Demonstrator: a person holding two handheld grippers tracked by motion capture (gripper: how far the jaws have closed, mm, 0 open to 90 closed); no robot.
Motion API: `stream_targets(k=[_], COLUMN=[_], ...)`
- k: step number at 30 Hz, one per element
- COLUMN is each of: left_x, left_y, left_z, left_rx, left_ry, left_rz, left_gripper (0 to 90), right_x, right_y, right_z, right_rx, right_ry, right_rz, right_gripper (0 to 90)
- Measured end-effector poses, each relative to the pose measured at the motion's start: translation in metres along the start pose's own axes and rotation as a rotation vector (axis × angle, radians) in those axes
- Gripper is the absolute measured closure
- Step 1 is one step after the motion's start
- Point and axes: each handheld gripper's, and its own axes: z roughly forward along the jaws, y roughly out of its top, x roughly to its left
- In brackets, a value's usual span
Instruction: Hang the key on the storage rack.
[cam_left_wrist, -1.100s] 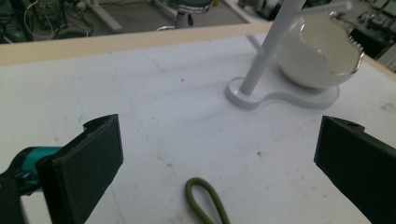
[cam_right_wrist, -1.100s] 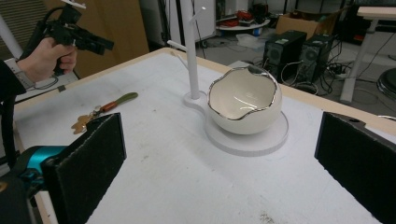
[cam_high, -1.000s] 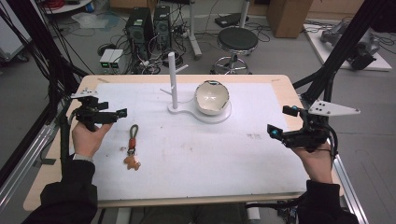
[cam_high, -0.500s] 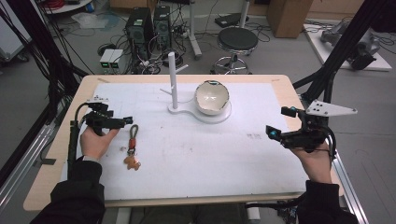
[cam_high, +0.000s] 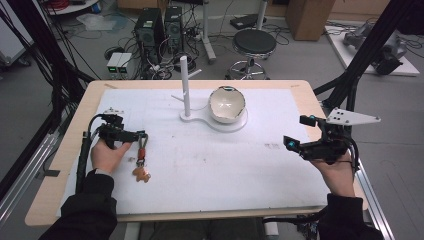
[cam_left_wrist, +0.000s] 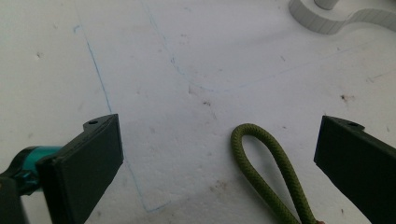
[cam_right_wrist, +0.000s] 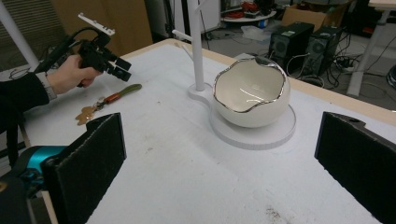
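Note:
A keychain (cam_high: 141, 159) with a green cord loop (cam_left_wrist: 268, 172), a red middle piece and a tan charm lies on the white table mat (cam_high: 200, 165) at the left. My left gripper (cam_high: 140, 135) is open just above the loop's far end, with the cord low between its wide-apart jaws (cam_left_wrist: 219, 154). A white bowl (cam_high: 227, 104) with a silver rim sits on the round base of a white peg stand (cam_high: 185, 85). At the table's right side my right gripper (cam_high: 290, 143) hovers open, nothing between its jaws (cam_right_wrist: 219, 158); it faces the bowl (cam_right_wrist: 250, 91) and the keychain (cam_right_wrist: 109, 99).
The stand's post (cam_right_wrist: 196, 46) has a short side branch, and its base edge (cam_left_wrist: 327, 21) lies beyond the loop. Faint blue pen lines mark the mat. Beyond the table's far edge are computer towers (cam_high: 157, 25), a stool (cam_high: 254, 44) and cables on the floor.
My left gripper has moved right and nearer along the table until its jaws reach the keychain's green loop. The right gripper has barely shifted.

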Motion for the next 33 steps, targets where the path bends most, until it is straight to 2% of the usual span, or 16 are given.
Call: stream_targets(k=[6, 9, 14, 18, 22, 26, 28, 30, 33], left_x=[0.002, 0.002, 0.000, -0.003, -0.008, -0.009, -0.012, -0.016, -0.019], left_y=[-0.004, -0.005, -0.006, -0.007, -0.008, -0.008, -0.008, -0.008, -0.008], left_z=[0.007, 0.009, 0.014, 0.015, 0.015, 0.014, 0.013, 0.012, 0.011], left_rx=[0.036, 0.036, 0.060, 0.069, 0.073, 0.077, 0.072, 0.070, 0.069], left_ry=[0.033, 0.042, 0.056, 0.085, 0.140, 0.148, 0.132, 0.116, 0.091], left_rz=[-0.004, -0.012, 0.007, 0.033, 0.063, 0.074, 0.084, 0.114, 0.128], left_gripper=[1.8, 1.8, 4.9, 8.5, 14.7, 18.1, 23.6, 35.3, 48.4], right_x=[0.001, 0.002, 0.002, 0.003, 0.002, 0.002, 0.002, 0.002, 0.002], right_y=[0.001, 0.000, 0.001, 0.001, 0.000, -0.001, -0.001, -0.001, -0.002], right_z=[0.000, 0.001, 0.002, 0.002, 0.004, 0.005, 0.006, 0.007, 0.008], right_rx=[-0.002, 0.001, 0.001, 0.006, 0.010, 0.019, 0.024, 0.031, 0.037], right_ry=[0.003, 0.009, 0.011, 0.012, 0.014, 0.014, 0.013, 0.016, 0.014], right_rz=[-0.005, -0.008, -0.012, -0.010, -0.013, -0.009, -0.010, -0.007, -0.004], right_gripper=[1.0, 1.0, 1.0, 1.0, 1.0, 1.0, 1.0, 1.0, 1.0])
